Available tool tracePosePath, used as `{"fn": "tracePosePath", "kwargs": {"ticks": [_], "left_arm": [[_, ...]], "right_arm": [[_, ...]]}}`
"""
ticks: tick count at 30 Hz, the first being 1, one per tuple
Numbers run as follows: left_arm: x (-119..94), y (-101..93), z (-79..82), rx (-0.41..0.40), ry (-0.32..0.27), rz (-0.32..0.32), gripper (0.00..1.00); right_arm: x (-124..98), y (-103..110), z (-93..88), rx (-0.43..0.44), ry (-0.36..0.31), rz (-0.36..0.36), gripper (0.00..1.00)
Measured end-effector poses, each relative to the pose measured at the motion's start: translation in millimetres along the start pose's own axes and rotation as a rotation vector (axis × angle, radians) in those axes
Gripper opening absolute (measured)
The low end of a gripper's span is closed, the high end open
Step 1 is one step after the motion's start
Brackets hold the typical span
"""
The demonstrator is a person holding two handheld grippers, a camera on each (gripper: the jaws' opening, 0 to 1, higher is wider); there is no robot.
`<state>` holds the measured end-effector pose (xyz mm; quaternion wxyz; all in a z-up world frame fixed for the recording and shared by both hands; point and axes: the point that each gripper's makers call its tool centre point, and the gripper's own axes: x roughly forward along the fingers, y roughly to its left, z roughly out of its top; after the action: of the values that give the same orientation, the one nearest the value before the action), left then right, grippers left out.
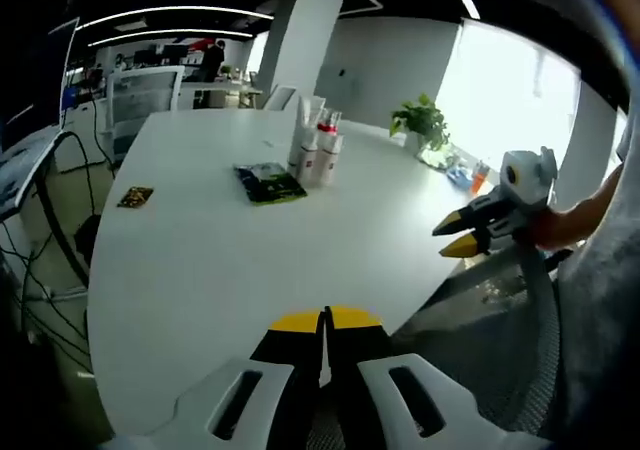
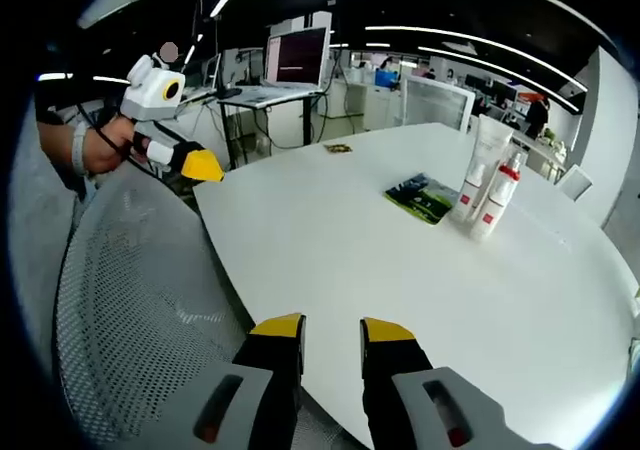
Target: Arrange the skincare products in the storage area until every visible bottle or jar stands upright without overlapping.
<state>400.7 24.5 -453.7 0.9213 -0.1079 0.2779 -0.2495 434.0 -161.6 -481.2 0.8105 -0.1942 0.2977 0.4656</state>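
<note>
Left gripper view: the left gripper (image 1: 325, 320) has its jaws pressed together, holding nothing, low over the near edge of the white counter (image 1: 200, 270). Going left to right across the counter: a small dark packet (image 1: 135, 197) at the left side, a flat green-and-black pouch (image 1: 270, 183) lying down near the middle, then the skincare bottles (image 1: 316, 150) in a tight cluster just right of the pouch, all upright as far as I can tell. Farther right, a potted plant (image 1: 421, 122) at the far edge, and the right gripper (image 1: 470, 235) coming in from the right, off the counter edge, nothing between its tips.

Right gripper view: the left gripper (image 2: 200, 165) is at far left in a person's hand, empty. The right gripper (image 2: 333, 332) has its jaws a little apart, empty, over the near edge. Both are well apart from the products. The pouch (image 2: 424, 196) lies flat, and just right of it stand a tall white tube (image 2: 487, 145), a small white bottle (image 2: 469, 192) and a red-capped bottle (image 2: 499, 198), touching or nearly so.

Judgement: the step is the approach. Do it well by reaching in from the open near side, taking one bottle low on the body, and spacing them without knocking neighbours. Contents can't be seen; bottles are opaque and capped.
</note>
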Motion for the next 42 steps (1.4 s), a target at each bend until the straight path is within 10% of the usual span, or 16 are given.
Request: {"fn": "tracePosePath", "kwargs": {"ticks": [7,16,35,42], "left_arm": [[-10,1.8,23.1,-0.162,-0.124,-0.053,0.00],[6,-5.4,-13.9,-0.046,0.083,-0.014,0.00],[5,-10.7,-38.0,-0.185,0.214,-0.025,0.00],[10,18.7,-14.5,-0.210,0.172,0.002,0.00]], "right_arm": [[-6,15,-13.7,0.004,0.056,0.057,0.19],[-6,32,-21.4,-0.028,0.106,0.124,0.21],[-13,21,-16.6,-0.055,0.039,0.057,0.24],[-15,9,0.0,-0.001,-0.022,0.018,0.28]]}}
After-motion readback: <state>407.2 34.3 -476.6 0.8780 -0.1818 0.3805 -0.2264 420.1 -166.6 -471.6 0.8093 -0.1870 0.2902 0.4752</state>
